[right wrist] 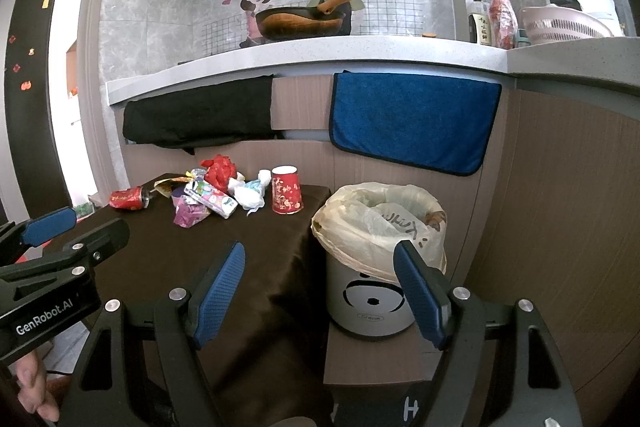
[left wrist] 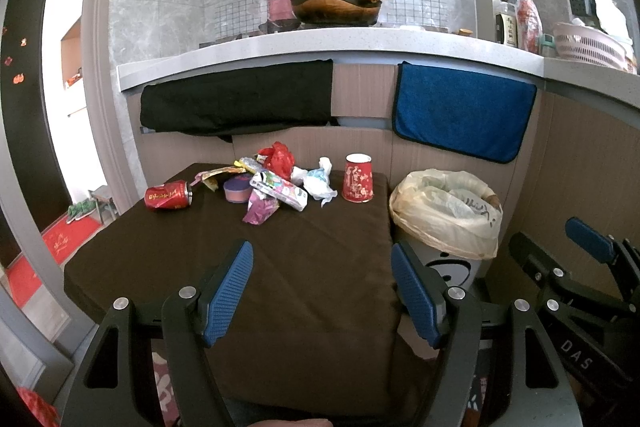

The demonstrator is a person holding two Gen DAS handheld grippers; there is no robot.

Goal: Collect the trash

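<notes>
A heap of trash lies at the far side of the brown-covered table (left wrist: 280, 267): a crushed red can (left wrist: 168, 195) on its side at the left, crumpled wrappers (left wrist: 276, 187), a white tissue wad (left wrist: 320, 183) and an upturned red paper cup (left wrist: 357, 178). A bin lined with a pale plastic bag (left wrist: 448, 211) stands to the right of the table. My left gripper (left wrist: 322, 291) hovers open over the near table, empty. My right gripper (right wrist: 320, 291) is open and empty too, between the table edge and the bin (right wrist: 380, 227). The same red cup (right wrist: 285, 189) and can (right wrist: 130, 198) show in the right wrist view.
A kitchen counter (left wrist: 360, 43) with a wok (left wrist: 336, 7) runs behind the table. A black cloth (left wrist: 240, 99) and a blue towel (left wrist: 464, 111) hang from its edge. A pink basket (left wrist: 592, 45) and bottles stand on the right. A hand (right wrist: 32, 387) shows low at the left.
</notes>
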